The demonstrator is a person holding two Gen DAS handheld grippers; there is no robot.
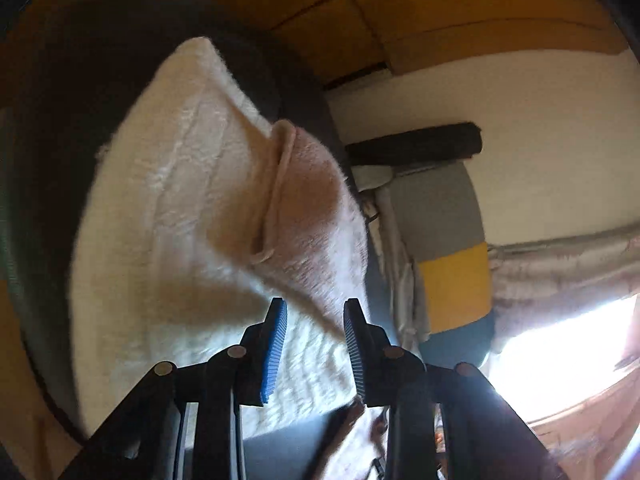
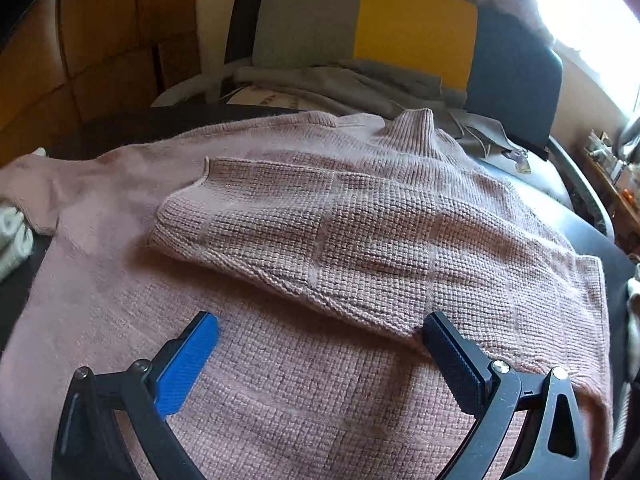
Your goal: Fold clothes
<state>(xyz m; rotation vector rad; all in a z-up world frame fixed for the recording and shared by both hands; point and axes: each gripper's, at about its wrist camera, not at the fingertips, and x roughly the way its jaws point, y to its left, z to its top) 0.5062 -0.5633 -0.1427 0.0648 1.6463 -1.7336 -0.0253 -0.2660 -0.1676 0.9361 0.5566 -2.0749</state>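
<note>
A dusty-pink knitted sweater [image 2: 280, 380] lies spread flat on a dark table [image 2: 560, 216], collar at the far side. One sleeve [image 2: 340, 232] is folded across its body. My right gripper [image 2: 320, 332] is open and empty just above the sweater's near part, jaws wide apart. In the left wrist view a pink sleeve end [image 1: 316, 208] lies over a cream knitted garment [image 1: 168, 220]. My left gripper [image 1: 314, 308] is open, its blue pads apart beside the pink edge, holding nothing.
A chair [image 2: 416, 28] with grey, yellow and blue panels stands behind the table, with grey clothes [image 2: 360, 84] piled on it. Wooden cabinets [image 2: 80, 60] are at the left. A bright window [image 2: 592, 12] is at the right. A cream cloth [image 2: 12, 236] lies at the left edge.
</note>
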